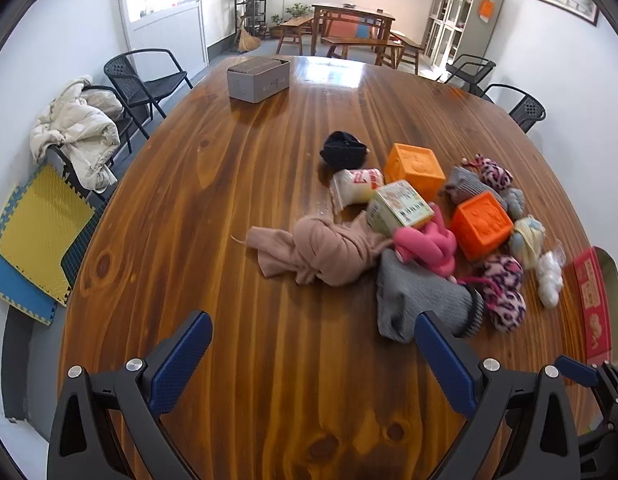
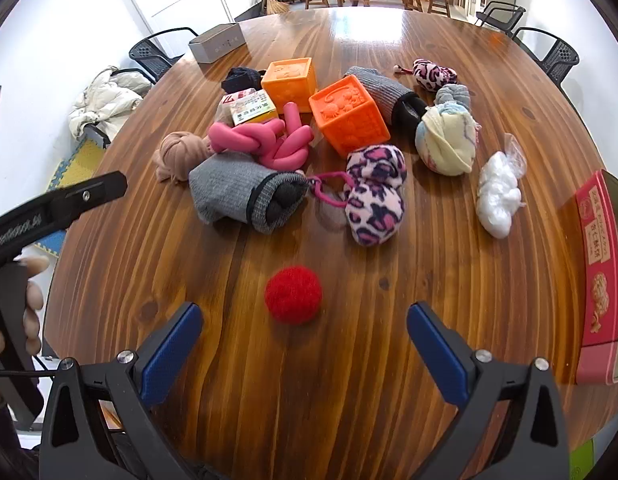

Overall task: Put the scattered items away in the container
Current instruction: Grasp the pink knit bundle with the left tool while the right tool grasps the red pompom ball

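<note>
Left wrist view, my left tool (image 1: 313,344): fingers spread apart, nothing between them, hovering over bare desk (image 1: 237,184).
Left wrist view, the pile: the scattered items lie ahead and to the right of this tool; the grey sock (image 1: 421,300) is closest, just beyond the right finger, with the beige cloth (image 1: 317,248) ahead near the middle.
Left wrist view, container: the red tin (image 1: 595,304) sits at the far right edge of the desk, beyond the pile from here.
Right wrist view, my right tool (image 2: 305,344): fingers wide apart and empty, above the desk.
Right wrist view, nearest item: the red pom-pom ball (image 2: 293,295) lies alone, just ahead of the tool and slightly left of centre between the fingers; being round, it has no long axis to line up with.
Right wrist view, container: the red tin is at the right edge, nearer this tool than the left one.
Judgement: the right hand is better placed, both for the ball and for the tin; a short push forward should bracket the ball.
</note>
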